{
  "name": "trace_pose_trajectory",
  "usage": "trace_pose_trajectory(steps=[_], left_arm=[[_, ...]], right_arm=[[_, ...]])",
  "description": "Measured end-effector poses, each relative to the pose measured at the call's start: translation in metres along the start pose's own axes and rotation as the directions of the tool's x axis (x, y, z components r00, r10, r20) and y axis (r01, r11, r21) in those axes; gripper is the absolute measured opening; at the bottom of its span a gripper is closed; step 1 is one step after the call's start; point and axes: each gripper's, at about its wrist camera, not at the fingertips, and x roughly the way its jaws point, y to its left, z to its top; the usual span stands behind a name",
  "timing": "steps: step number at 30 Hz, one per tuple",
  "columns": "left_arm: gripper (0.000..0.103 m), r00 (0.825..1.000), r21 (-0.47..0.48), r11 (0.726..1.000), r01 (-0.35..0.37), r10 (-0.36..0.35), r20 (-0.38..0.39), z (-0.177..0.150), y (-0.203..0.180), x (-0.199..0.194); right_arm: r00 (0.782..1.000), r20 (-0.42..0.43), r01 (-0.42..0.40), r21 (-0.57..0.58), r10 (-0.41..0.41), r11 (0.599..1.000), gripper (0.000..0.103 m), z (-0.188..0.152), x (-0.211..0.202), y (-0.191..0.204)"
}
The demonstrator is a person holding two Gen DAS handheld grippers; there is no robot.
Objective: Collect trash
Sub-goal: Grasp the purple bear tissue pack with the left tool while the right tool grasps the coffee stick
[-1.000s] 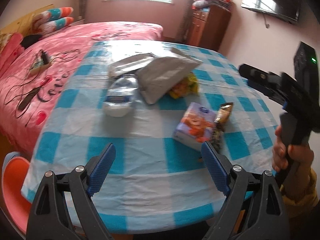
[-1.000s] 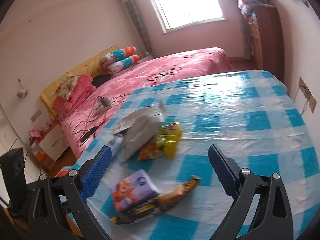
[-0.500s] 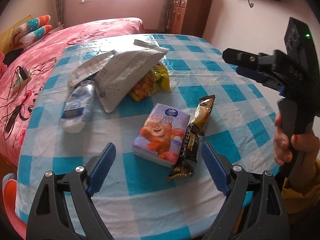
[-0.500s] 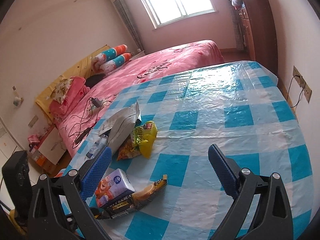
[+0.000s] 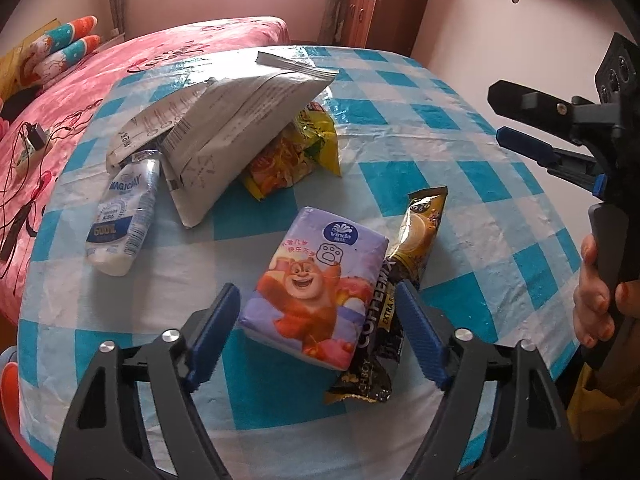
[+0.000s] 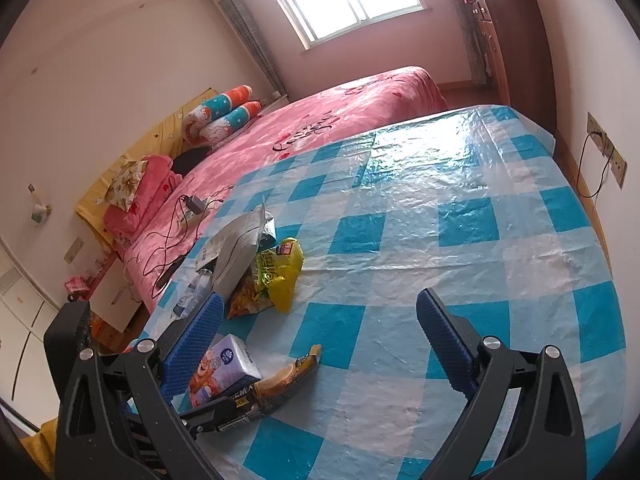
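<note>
**Left gripper straddling two items at the table's near edge**

The left gripper (image 5: 318, 334) is hovering with its jaws spread wide, one blue pad on each side of the Vinda tissue pack (image 5: 316, 284) and the Coffeemix sachet (image 5: 404, 280). Both are lying near the near edge of the table (image 5: 460, 152), the sachet tucked against and partly under the pack's right side. That pairing looks like the main risk: a squeeze here could catch both at once, and the slippery sachet might slide out mid-lift, or the right pad might pinch only its crinkled wrapper and nudge the soft pack sideways toward the edge.

The right gripper (image 6: 320, 344) is also standing open and holding nothing, aimed over bare checked cloth on the table's right side; it could get in the way if it swings inward.

Further back, toward the left edge, a grey mailer bag (image 5: 236, 128) is leaning over a yellow snack packet (image 5: 296, 152), with a Magicmay bottle (image 5: 128, 216) lying beside it. Pulling one could topple the others, and the round bottle looks liable to roll off.
</note>
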Motion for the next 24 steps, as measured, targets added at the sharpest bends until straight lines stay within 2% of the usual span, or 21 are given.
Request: trace_pose_trajectory(steps=[7,12,14,22,24], left_arm=[[0.069,1.000,-0.032,0.999,-0.005,0.005,0.017,0.002,0.001,0.003],[0.067,0.999,-0.044,0.999,-0.023,0.025,0.036,0.001,-0.001,0.003],[0.066,0.998,-0.055,0.998,-0.035,0.037,0.046,0.000,-0.002,0.003],[0.066,0.993,-0.145,0.986,-0.083,0.094,0.069,0.000,0.014,0.002],[0.066,0.992,-0.170,0.981,-0.091,0.105,0.072,0.001,0.020,0.002]], right_arm=[[0.998,-0.056,-0.007,0.008,0.008,1.000,0.096,-0.004,0.010,-0.004],[0.994,-0.106,-0.025,-0.044,0.020,0.999,0.096,-0.010,0.020,0.007],[0.992,-0.123,-0.032,-0.079,0.022,0.996,0.083,-0.013,0.023,0.015],[0.984,-0.179,-0.018,-0.141,-0.007,0.990,0.059,-0.022,0.039,0.026],[0.981,-0.195,-0.010,-0.146,-0.019,0.989,0.055,-0.025,0.044,0.026]])
